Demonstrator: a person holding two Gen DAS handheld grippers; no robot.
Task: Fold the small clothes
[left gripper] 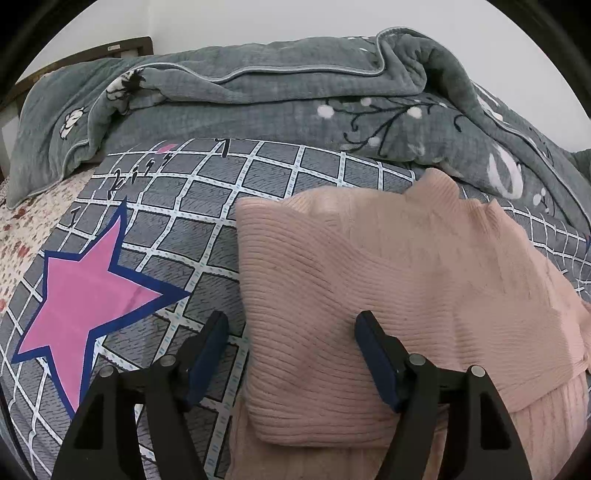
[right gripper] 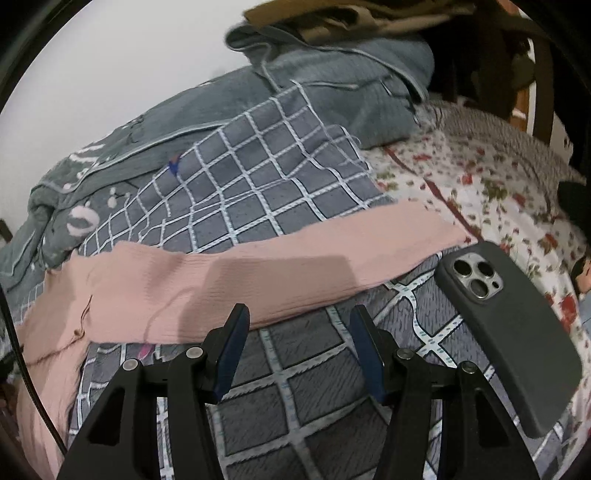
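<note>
A grey checked bedsheet (left gripper: 258, 177) with a pink star (left gripper: 88, 295) at nine o'clock carries the pink ribbed sweater (left gripper: 388, 295), folded, toward three o'clock; left gripper (left gripper: 291, 325) and right gripper (right gripper: 297, 317) both spread, empty; phone (right gripper: 506, 314) at three o'clock.

A home bedroom. A bed fills both views, spread with a grey checked sheet (left gripper: 258, 177) bearing a pink star (left gripper: 88, 306), over a floral sheet (right gripper: 491, 184). A rumpled grey quilt (left gripper: 258, 88) lies against a plain white wall (left gripper: 258, 18). A phone (right gripper: 513, 317) rests on the bed.
</note>
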